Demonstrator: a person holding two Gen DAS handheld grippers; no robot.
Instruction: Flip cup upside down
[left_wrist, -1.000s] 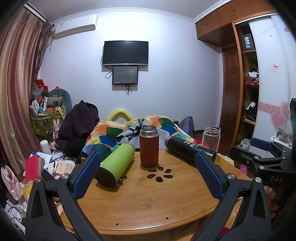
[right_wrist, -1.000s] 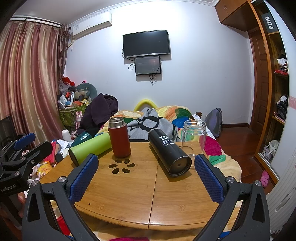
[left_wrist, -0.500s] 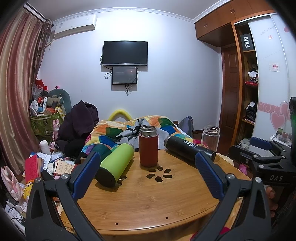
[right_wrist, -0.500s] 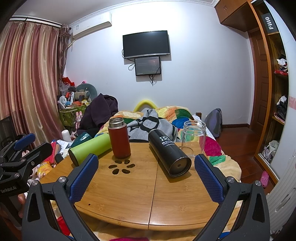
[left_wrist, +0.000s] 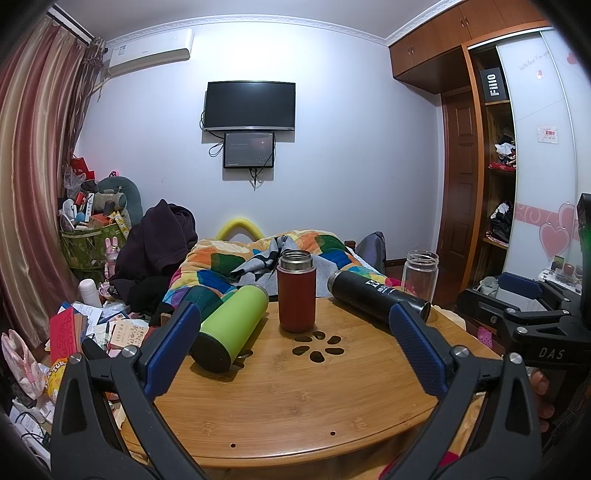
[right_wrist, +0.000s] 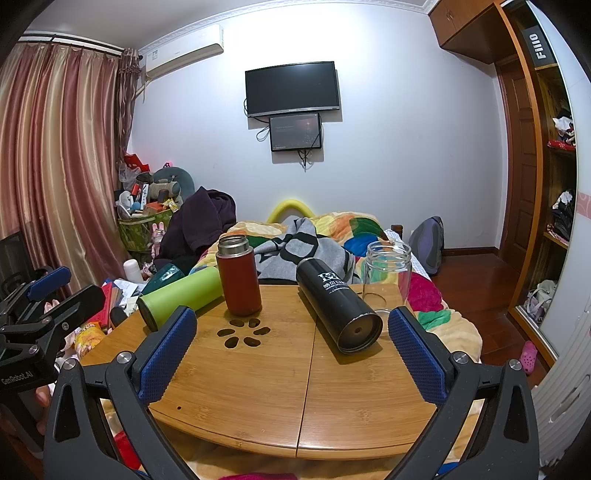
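Observation:
A red cup (left_wrist: 296, 291) with a steel rim stands upright, mouth up, at the back middle of the round bamboo table (left_wrist: 295, 398); it also shows in the right wrist view (right_wrist: 238, 278). A green cup (left_wrist: 231, 330) lies on its side to its left, a black cup (left_wrist: 376, 301) on its side to its right, and a clear glass jar (left_wrist: 421, 275) stands upright at the far right. My left gripper (left_wrist: 295, 349) is open and empty, near the table's front edge. My right gripper (right_wrist: 291, 354) is open and empty, short of the black cup (right_wrist: 340, 306).
The table (right_wrist: 258, 387) has a flower-shaped cutout (left_wrist: 319, 345) in front of the red cup. Behind it lies a bed with a colourful quilt (left_wrist: 229, 262). Cluttered floor items (left_wrist: 74, 332) sit left. A wardrobe (left_wrist: 491, 184) stands right.

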